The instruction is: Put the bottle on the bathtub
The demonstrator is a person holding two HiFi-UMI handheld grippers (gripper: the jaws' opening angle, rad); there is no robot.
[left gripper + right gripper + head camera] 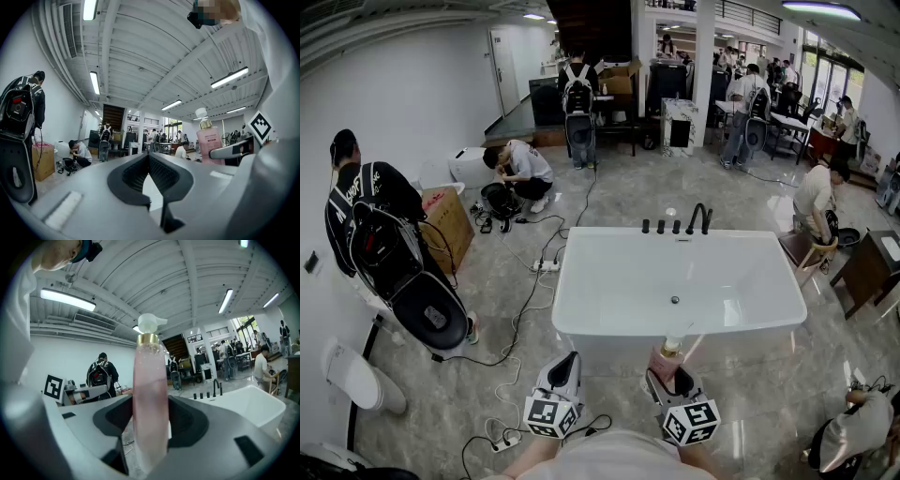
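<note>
My right hand-held gripper point(668, 373) clamps the pink bottle point(150, 399) upright, just short of the bathtub point(750, 323); left hand-held gripper point(570, 359) closed, empty.

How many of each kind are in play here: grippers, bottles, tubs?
Grippers: 2, the left gripper with its jaws together and empty, the right gripper clamped on the bottle
Pink pump bottle: 1
White bathtub: 1
Total: 4
</note>
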